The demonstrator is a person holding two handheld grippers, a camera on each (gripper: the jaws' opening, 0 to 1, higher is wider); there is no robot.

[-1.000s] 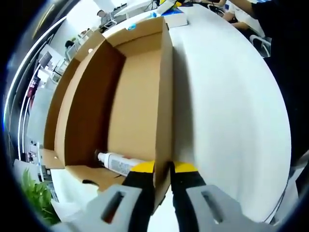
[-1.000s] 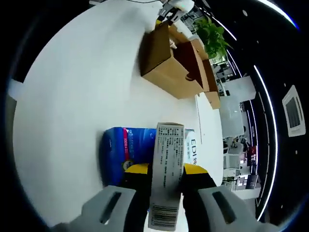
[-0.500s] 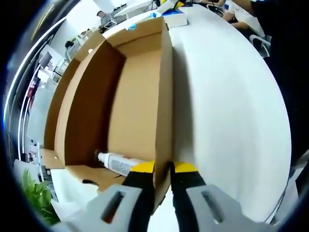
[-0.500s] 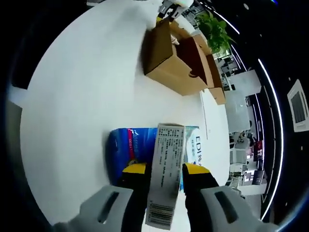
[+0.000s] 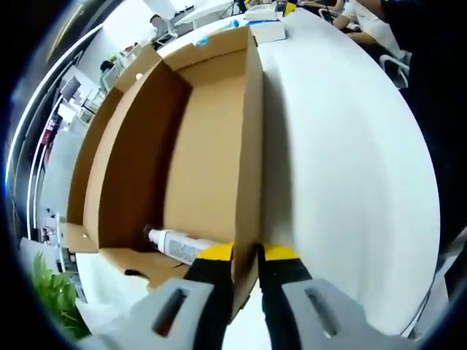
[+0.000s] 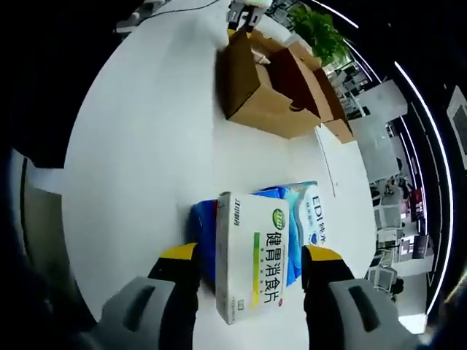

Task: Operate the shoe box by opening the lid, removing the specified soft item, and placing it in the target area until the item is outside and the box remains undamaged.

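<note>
Two hand-held grippers are working at a white bench [image 5: 350, 182]. The left hand-held gripper [image 5: 246, 255] is clamping the near wall of the open brown cardboard shoe box [image 5: 211, 153], one jaw inside and one outside; this grip is likely steadying the box so that it does not slide or tear. A white cylindrical bottle with a printed label [image 5: 179, 246] is lying on the box floor against that near wall, just beside the inner jaw. Several blue and white packs [image 5: 264, 27] are lying on the bench beyond the far end of the box.

The right hand-held gripper [image 6: 252, 257] is standing with its jaws apart, each jaw clear of the white carton with green print [image 6: 255, 266] that is lying between them. That carton is resting on a blue and white soft pack [image 6: 292, 219], which is lying flat on the bench, well apart from the shoe box [image 6: 263, 95] standing toward the far edge. A green potted plant [image 6: 317, 33] is standing beyond the box.

Judging from this layout, the carton is being set down on the pack in the placement area, and the soft item is already outside the box. Box walls are showing no visible creasing or tears.
</note>
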